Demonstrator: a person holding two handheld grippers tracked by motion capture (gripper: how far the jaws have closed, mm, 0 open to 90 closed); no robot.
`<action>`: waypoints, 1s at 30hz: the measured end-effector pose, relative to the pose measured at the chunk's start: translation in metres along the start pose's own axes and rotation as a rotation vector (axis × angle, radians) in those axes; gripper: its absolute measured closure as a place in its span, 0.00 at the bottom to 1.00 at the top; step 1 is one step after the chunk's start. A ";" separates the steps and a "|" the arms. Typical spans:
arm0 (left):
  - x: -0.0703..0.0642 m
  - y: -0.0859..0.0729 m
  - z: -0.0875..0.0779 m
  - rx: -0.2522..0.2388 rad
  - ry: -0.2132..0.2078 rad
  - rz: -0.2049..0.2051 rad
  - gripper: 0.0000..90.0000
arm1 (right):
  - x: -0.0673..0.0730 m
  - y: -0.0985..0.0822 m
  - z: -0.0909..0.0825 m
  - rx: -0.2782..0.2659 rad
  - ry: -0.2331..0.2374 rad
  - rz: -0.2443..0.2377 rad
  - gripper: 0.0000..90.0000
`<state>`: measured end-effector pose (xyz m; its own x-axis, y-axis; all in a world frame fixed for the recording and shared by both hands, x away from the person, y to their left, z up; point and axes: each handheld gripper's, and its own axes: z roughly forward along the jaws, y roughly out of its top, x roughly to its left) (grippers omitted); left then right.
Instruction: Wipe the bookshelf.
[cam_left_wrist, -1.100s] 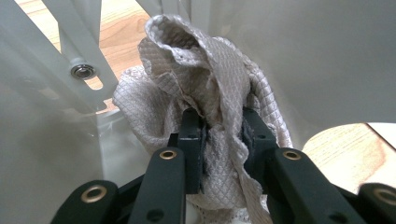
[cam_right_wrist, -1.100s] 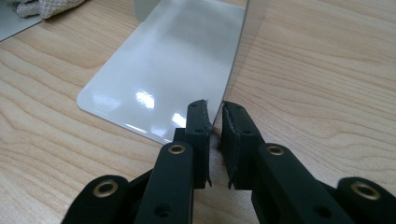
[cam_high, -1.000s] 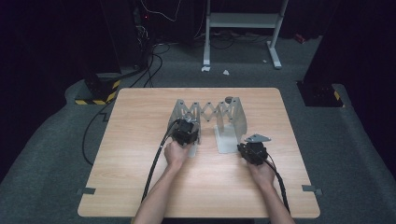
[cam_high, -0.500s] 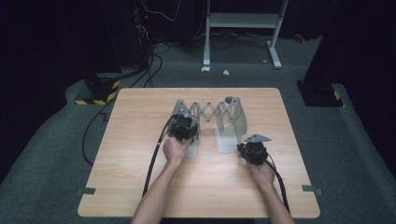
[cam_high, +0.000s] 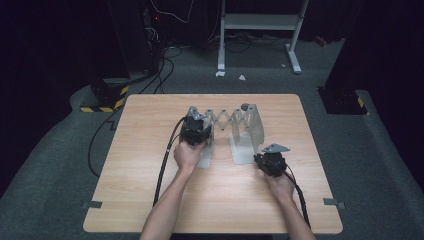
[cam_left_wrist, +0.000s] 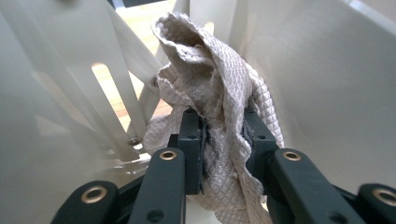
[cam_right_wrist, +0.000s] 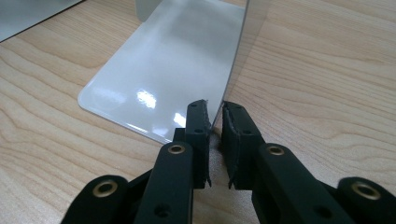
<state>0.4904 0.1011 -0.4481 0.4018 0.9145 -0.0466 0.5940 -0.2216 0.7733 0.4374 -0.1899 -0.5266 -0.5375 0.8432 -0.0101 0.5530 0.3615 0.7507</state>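
Observation:
A pale metal folding rack (cam_high: 227, 120) with scissor links stands at the middle of the wooden table (cam_high: 150, 200). My left gripper (cam_high: 198, 126) is at the rack's left end plate, lifted above the table. In the left gripper view it (cam_left_wrist: 224, 126) is shut on a beige quilted cloth (cam_left_wrist: 210, 74) that bunches up between the rack's white walls (cam_left_wrist: 327, 93). My right gripper (cam_high: 261, 159) lies low at the near corner of the rack's right base plate (cam_high: 241, 150). In the right gripper view its jaws (cam_right_wrist: 214, 116) pinch the edge of that shiny plate (cam_right_wrist: 177, 60).
Black cables (cam_high: 165, 160) trail from both grippers toward the table's near edge. A small dark knob (cam_high: 245, 106) sits on top of the rack. On the floor behind the table stand a white frame (cam_high: 260, 30) and a yellow-black striped block (cam_high: 105, 102).
My left gripper has risen a little with the cloth in it, still at the rack's left end. The right gripper has stayed on the base plate.

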 end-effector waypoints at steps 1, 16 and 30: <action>0.000 0.000 0.000 0.000 0.000 0.000 0.82 | 0.000 0.000 0.000 0.000 0.000 0.000 0.90; 0.000 0.013 -0.014 -0.035 0.001 0.006 0.82 | -0.001 0.000 0.000 -0.002 0.002 -0.003 0.90; 0.002 0.023 -0.025 -0.055 0.012 0.016 0.82 | 0.000 0.000 0.000 -0.002 0.003 -0.003 0.90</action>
<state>0.4875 0.1066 -0.4147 0.4025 0.9150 -0.0267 0.5480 -0.2175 0.8077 0.4378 -0.1902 -0.5267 -0.5409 0.8410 -0.0108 0.5503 0.3635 0.7517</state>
